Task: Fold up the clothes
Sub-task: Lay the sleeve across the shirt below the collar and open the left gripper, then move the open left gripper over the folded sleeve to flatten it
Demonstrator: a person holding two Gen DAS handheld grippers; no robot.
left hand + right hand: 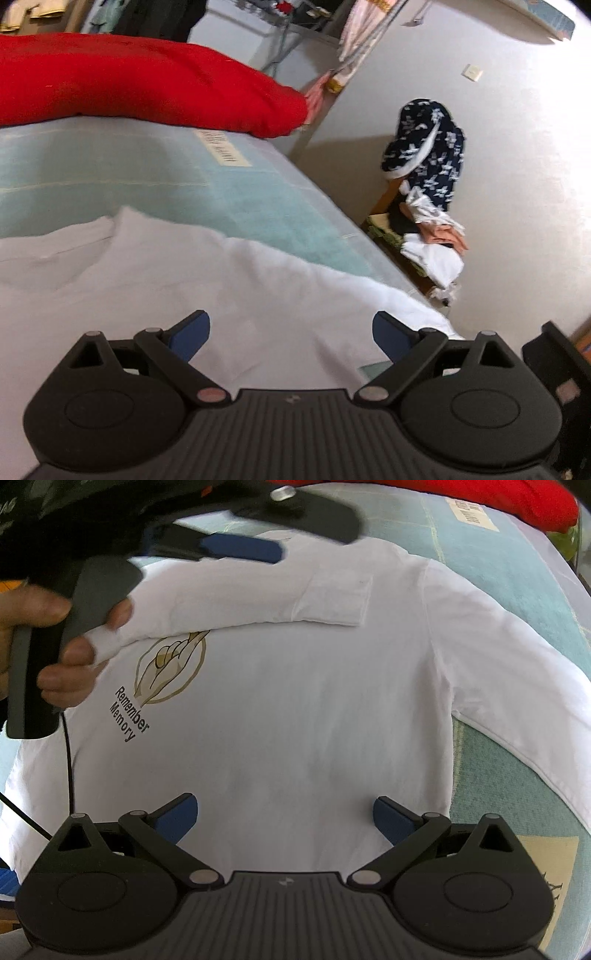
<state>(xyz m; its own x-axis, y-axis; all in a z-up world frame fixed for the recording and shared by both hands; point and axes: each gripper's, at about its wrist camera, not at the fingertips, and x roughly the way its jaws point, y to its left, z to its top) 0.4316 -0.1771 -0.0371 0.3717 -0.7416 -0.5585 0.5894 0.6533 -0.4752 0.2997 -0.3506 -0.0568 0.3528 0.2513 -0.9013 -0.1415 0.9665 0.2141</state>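
White long-sleeve shirt (295, 709) lies spread flat on a pale teal bed cover (517, 602), chest print "Remember Memory" facing up. One sleeve is folded across the chest, the other sleeve (524, 701) still stretched out to the side.

Right gripper (285, 818) hovers low over the shirt's lower body, blue pads wide apart, nothing between them. Left gripper (291, 334) likewise sits over white fabric nr the bed edge, fingers spread apart, empty. In the right wrist view the left unit shows top-left w/ a bare hand (70, 653) wrapped round its grey handle; the hand's fingers rest against the folded sleeve's edge, a black cable (68, 760) trailing down over the shirt.

Around: red cushion (140, 81) at the far end of the bed, apart from the shirt. A printed label (223, 147) lies on the cover just in front of it. Off the bed, by the wall, a navy floral garment (428, 147) is draped over a heap of other clothes (432, 240) on a low wooden stand. More clothes hang in the bg, too blurred to tell apart.
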